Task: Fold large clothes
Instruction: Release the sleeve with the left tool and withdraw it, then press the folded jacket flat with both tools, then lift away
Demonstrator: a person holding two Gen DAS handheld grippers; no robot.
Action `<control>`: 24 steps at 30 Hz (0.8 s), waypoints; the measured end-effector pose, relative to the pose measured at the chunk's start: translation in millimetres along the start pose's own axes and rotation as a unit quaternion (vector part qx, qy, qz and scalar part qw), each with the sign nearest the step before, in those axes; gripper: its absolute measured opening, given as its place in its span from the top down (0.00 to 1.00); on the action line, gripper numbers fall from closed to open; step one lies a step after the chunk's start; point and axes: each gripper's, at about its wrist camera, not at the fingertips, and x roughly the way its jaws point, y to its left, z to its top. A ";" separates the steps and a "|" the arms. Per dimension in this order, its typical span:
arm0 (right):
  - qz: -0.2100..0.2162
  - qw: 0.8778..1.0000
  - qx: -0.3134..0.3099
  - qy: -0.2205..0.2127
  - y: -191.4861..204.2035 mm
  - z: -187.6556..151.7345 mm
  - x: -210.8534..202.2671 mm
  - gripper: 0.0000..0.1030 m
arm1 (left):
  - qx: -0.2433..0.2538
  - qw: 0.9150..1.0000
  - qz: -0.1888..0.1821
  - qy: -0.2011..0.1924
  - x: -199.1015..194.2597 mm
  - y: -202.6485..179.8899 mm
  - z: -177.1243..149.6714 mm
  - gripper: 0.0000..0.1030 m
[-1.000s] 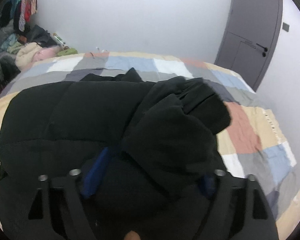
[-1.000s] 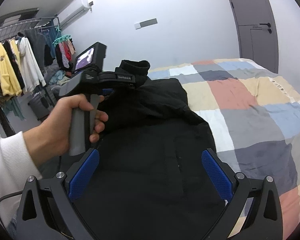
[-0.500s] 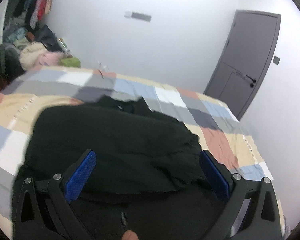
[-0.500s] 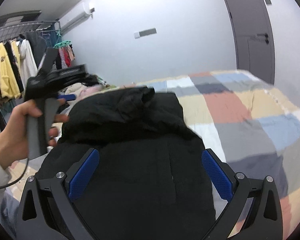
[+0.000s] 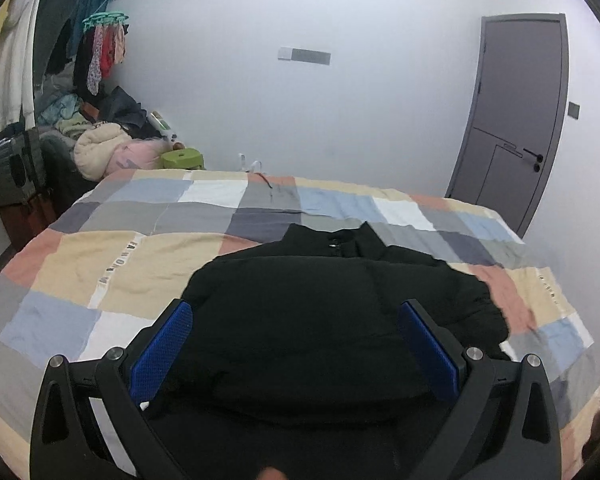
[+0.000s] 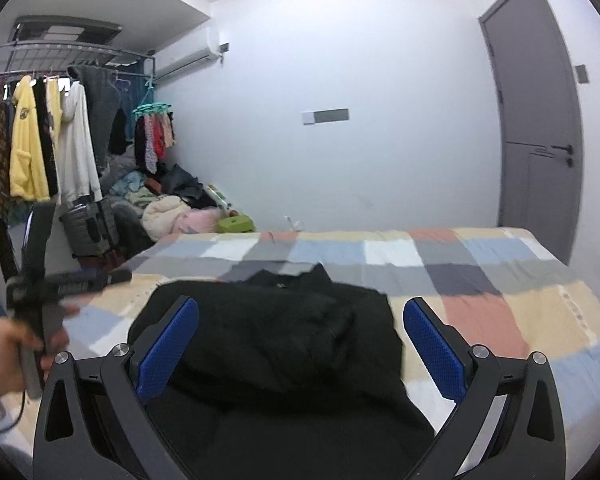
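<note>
Both grippers, left (image 5: pixel 296 344) and right (image 6: pixel 300 340), hang with jaws spread wide, pinching nothing. Below them the black jacket (image 5: pixel 332 312) lies folded on the patchwork bed (image 5: pixel 132 256), collar toward the wall. A door (image 5: pixel 516 120) stands beyond.

Black jacket (image 5: pixel 324 320) on patchwork bed (image 5: pixel 140 256)

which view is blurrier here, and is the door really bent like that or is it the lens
The right wrist view is blurrier: the left gripper and the hand holding it smear at the left edge, and the black jacket looks soft. The left wrist view is sharper, with crisp seams on the patchwork bedspread. The door bows in both views with dark rounded corners, so it is fisheye distortion.
</note>
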 end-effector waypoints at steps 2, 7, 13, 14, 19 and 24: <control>0.007 1.000 0.006 0.019 7.3 0.8 35.2 0.01 | 0.001 1.000 0.009 0.004 13.2 11.0 -2.6 0.00; 0.005 0.998 0.002 0.061 20.5 -15.5 106.4 0.16 | 0.016 0.999 0.031 0.011 58.2 32.6 -15.4 0.00; -0.018 0.995 0.005 0.100 9.4 -55.0 174.1 0.21 | 0.018 0.998 0.040 0.044 114.9 51.0 -37.2 0.00; -0.020 0.994 0.009 0.109 5.7 -63.5 183.8 0.21 | 0.019 0.998 0.039 0.048 122.8 52.1 -41.4 0.00; -0.023 0.993 -0.006 0.116 1.0 -86.9 205.7 0.21 | 0.007 0.998 0.014 0.063 152.5 59.4 -53.2 0.00; -0.014 0.993 -0.001 0.117 -2.7 -96.9 219.1 0.20 | 0.018 0.998 0.013 0.066 171.9 58.5 -62.1 0.00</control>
